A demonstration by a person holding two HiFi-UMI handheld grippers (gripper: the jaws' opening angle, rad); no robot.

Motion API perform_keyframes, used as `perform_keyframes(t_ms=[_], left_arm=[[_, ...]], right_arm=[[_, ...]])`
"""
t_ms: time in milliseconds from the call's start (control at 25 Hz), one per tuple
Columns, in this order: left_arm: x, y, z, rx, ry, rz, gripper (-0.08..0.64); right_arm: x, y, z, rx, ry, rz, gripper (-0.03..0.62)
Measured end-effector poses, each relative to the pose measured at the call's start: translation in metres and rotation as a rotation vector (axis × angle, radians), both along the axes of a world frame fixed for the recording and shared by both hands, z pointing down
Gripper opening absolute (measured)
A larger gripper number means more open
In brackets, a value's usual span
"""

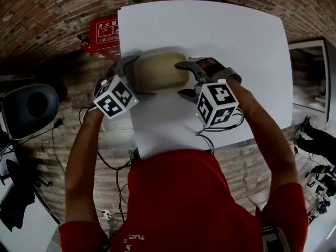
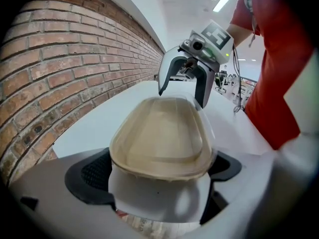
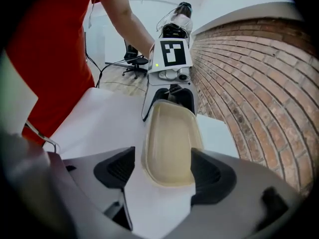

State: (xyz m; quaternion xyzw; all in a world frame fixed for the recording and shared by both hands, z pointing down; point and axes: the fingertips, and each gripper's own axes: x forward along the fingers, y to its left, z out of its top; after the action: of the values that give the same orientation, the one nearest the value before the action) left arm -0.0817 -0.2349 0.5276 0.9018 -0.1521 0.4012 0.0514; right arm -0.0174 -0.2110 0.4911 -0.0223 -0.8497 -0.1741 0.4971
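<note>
A beige oblong tray [image 1: 157, 70] lies on the white table [image 1: 220, 35]. My left gripper [image 1: 137, 79] straddles its left end and my right gripper [image 1: 184, 79] straddles its right end, facing each other. In the left gripper view the tray [image 2: 159, 138] fills the gap of the left gripper [image 2: 159, 178], its rim reaching both dark pads [image 2: 89, 176]; the jaws stand wide. In the right gripper view the tray [image 3: 172, 138] sits between the wide jaws of the right gripper [image 3: 162, 171], close to the right pad [image 3: 212, 176], with a small gap at the other pad.
A red box with white print [image 1: 102, 33] stands by the table's far left corner. A dark office chair [image 1: 29, 106] is at the left. Cables [image 1: 118, 167] trail below the table's near edge. Brickwork [image 1: 52, 9] surrounds the table.
</note>
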Motion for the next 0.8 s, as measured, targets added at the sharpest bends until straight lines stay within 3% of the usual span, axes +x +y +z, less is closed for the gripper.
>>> perform_keyframes(t_ms=[160,240,320,800], left_arm=[[-0.002,0.000,0.000,0.003,0.004,-0.010,0.577],[0.000,0.000,0.000,0.003,0.006,-0.012,0.577],[0.002,0.000,-0.001,0.009,0.006,-0.007,0.577],[0.003,-0.003,-0.001,0.040,-0.012,-0.012,0.575]], right_arm=[[-0.036,0.012,0.000,0.069,-0.052,0.003,0.311],[-0.046,0.010,0.008,0.129,-0.031,0.000,0.311],[-0.049,0.007,0.014,0.131,-0.009,0.011,0.310],[-0.050,0.004,-0.009,-0.401,-0.042,0.099,0.284]])
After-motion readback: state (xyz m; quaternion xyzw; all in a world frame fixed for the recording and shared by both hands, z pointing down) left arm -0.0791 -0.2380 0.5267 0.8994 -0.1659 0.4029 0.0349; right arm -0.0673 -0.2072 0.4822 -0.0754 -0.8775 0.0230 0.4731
